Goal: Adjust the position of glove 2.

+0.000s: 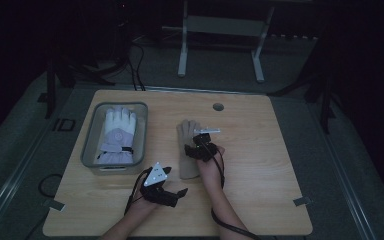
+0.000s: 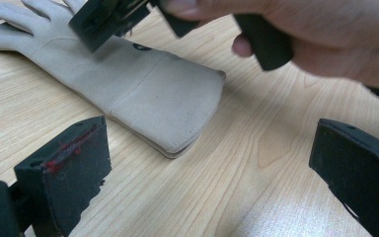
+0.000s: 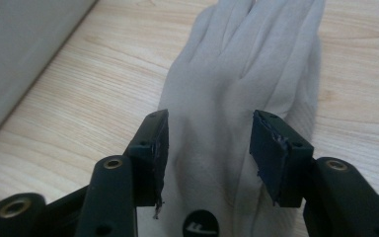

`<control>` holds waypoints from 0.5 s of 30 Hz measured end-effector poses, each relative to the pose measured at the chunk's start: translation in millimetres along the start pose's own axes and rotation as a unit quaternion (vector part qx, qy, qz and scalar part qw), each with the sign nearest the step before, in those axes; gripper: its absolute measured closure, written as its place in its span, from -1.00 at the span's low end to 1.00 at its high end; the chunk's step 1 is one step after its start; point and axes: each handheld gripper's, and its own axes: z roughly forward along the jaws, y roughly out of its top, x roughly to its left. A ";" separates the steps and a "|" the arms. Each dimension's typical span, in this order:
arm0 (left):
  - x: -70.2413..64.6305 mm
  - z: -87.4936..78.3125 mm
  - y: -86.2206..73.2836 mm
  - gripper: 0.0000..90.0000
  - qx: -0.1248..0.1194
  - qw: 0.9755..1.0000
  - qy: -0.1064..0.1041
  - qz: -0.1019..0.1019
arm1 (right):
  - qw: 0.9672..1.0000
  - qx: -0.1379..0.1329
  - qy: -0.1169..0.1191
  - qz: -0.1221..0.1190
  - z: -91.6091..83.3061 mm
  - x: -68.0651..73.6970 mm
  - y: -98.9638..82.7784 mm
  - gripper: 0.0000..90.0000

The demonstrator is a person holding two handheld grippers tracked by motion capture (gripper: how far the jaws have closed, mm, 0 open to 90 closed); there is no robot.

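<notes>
Beige suede glove [image 1: 188, 148] lies flat on the light wooden table [image 1: 260, 165], just right of the grey plastic bin [image 1: 91, 145] holding a white and lilac glove [image 1: 118, 136]; its long axis runs from cuff, nearest the person, to fingers pointing away. Right gripper [image 3: 208, 143] hovers directly over its back, jaws parted and gripping nothing. Left gripper [image 2: 212, 170], released and wide, waits near the cuff.

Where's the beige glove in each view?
High view: beige glove flat at table centre, right of the grey bin.
Left gripper view: upper left, cuff toward camera.
Right gripper view: centre, beyond the jaws.
Shared landmark: right gripper over it.
</notes>
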 end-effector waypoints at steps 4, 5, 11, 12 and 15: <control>-0.1 0.1 0.1 -0.95 0.001 1.000 -0.002 0.003 | 1.000 0.003 0.006 -0.013 -10.3 -6.3 3.0 0.31; -0.1 0.2 0.1 -0.95 0.001 1.000 -0.002 0.003 | 1.000 0.002 0.004 -0.017 -12.9 -6.7 3.4 0.42; -0.5 0.6 0.2 -0.95 0.003 1.000 -0.002 0.004 | 0.999 0.035 0.022 -0.036 -12.9 -6.3 -1.6 0.99; -0.4 0.5 0.2 -0.95 0.003 1.000 -0.003 0.004 | 0.998 0.037 0.021 -0.036 -10.7 -7.3 -3.5 0.99; -0.4 0.6 0.2 -0.95 0.004 1.000 -0.003 0.003 | 0.998 0.048 0.022 -0.030 -4.0 -11.8 -9.5 1.00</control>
